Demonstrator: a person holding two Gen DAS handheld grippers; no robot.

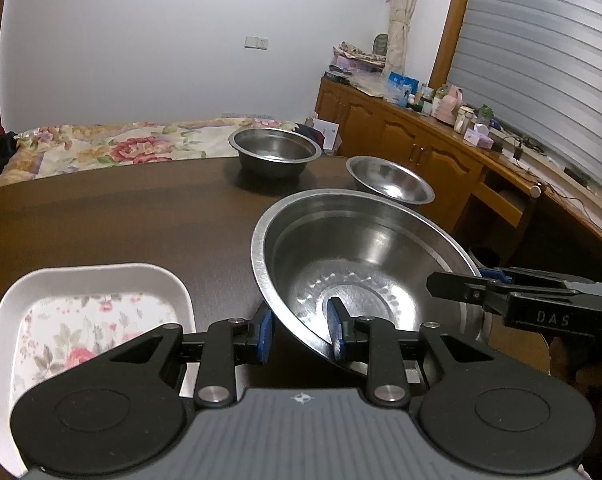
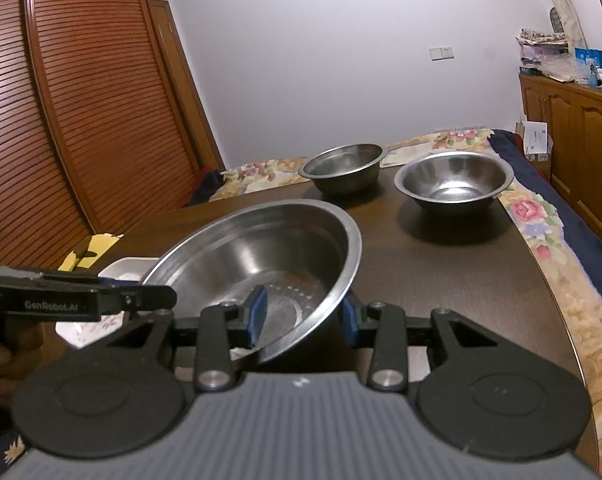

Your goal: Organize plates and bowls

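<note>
Both grippers, left [image 1: 301,330] and right [image 2: 303,316], pinched opposite rims of large tilted stainless-steel bowl [image 1: 365,264] | risk: thin-rim slip, dropping onto dark wooden desk [image 1: 121,216] beside white floral rectangular dish [image 1: 89,320]

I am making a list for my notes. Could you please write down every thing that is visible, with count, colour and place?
large steel bowl: one, silver, tilted, near table edge, held at its rim from both sides
small steel bowls: two, silver, far end of table, one dark inside, one shiny
square dish: one, white with flower pattern, on table left of the large bowl
table: one, dark brown
bed cover: one, floral, behind the table
cabinet: one, brown wood, cluttered top, right wall
wardrobe: one, reddish slatted doors
left tongs: black, blue pads, on bowl rim
right tongs: same, on opposite rim
</note>
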